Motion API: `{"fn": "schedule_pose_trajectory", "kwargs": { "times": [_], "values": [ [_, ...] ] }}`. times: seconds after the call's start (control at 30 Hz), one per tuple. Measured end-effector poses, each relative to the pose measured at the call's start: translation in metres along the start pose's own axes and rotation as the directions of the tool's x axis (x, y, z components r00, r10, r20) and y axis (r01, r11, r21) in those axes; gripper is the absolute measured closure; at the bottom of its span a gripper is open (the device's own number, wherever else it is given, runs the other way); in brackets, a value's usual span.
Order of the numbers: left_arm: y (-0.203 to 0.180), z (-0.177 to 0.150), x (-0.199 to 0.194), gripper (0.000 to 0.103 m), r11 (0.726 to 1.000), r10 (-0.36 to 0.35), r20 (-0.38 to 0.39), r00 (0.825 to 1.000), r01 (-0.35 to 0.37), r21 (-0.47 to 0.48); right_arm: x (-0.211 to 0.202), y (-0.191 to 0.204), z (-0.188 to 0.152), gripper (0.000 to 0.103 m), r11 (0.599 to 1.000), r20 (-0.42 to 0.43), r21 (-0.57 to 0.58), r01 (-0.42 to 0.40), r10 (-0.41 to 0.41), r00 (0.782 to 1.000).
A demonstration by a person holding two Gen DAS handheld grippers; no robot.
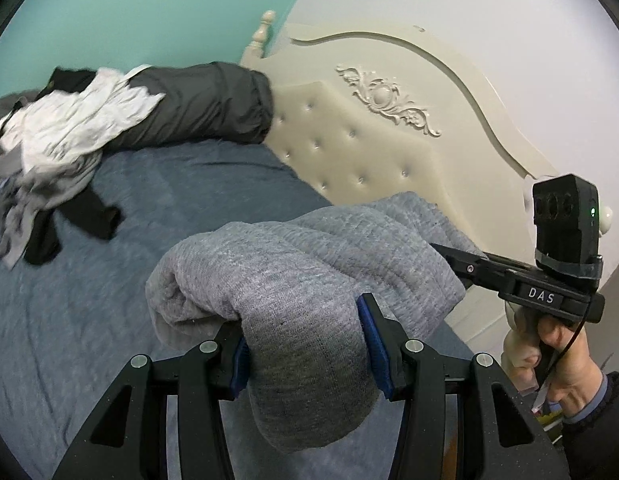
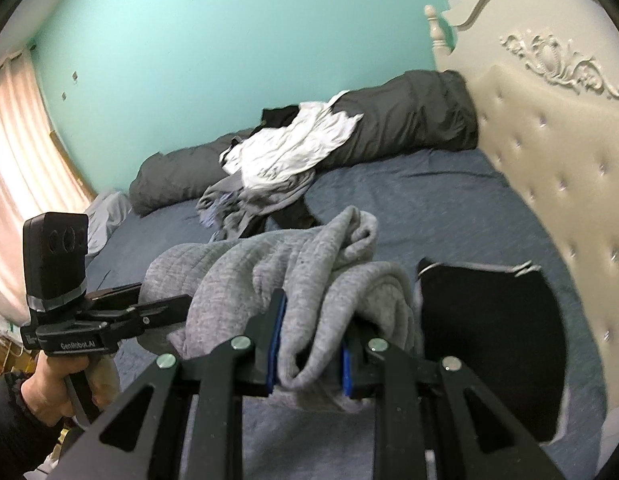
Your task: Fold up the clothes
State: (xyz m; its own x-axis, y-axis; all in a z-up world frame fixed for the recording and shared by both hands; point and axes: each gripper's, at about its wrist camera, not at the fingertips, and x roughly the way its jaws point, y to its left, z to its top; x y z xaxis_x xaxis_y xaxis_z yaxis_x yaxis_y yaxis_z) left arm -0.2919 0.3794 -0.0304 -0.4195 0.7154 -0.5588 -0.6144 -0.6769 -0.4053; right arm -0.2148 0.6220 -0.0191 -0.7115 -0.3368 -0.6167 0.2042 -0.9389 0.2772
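Closest in, the left gripper (image 1: 307, 344) clamps a bunched fold of the grey knit garment (image 1: 309, 264), cloth pinched between its blue pads and sagging below them. The right gripper (image 2: 307, 350) grips another fold of the same garment (one piece, two grippers), which hangs bundled between them above the blue bedspread (image 2: 429, 200). Beside it, one black folded item (image 2: 489, 344) lies flat near the cream headboard (image 2: 549, 160). Farther back sits one jumbled pile of clothes (image 2: 277, 160), white, grey and black, against a rolled dark duvet (image 2: 409, 116).
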Motion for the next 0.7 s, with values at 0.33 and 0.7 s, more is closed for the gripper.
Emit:
{"fn": "schedule_pose_trajectory", "kwargs": {
  "times": [0.33, 0.7],
  "values": [
    [-0.039, 0.078, 0.096, 0.051, 1.000, -0.026, 0.044, 0.999, 0.025, 0.018, 0.003, -0.088, 0.072, 0.081, 0.997, 0.090, -0.013, 0.079, -0.078, 0.993],
    [-0.063, 0.100, 0.180, 0.051, 0.999, -0.009, 0.069, 0.998, 0.005, 0.054, 0.022, -0.160, 0.095, 0.081, 0.989, 0.140, -0.044, 0.143, -0.135, 0.981]
  ]
}}
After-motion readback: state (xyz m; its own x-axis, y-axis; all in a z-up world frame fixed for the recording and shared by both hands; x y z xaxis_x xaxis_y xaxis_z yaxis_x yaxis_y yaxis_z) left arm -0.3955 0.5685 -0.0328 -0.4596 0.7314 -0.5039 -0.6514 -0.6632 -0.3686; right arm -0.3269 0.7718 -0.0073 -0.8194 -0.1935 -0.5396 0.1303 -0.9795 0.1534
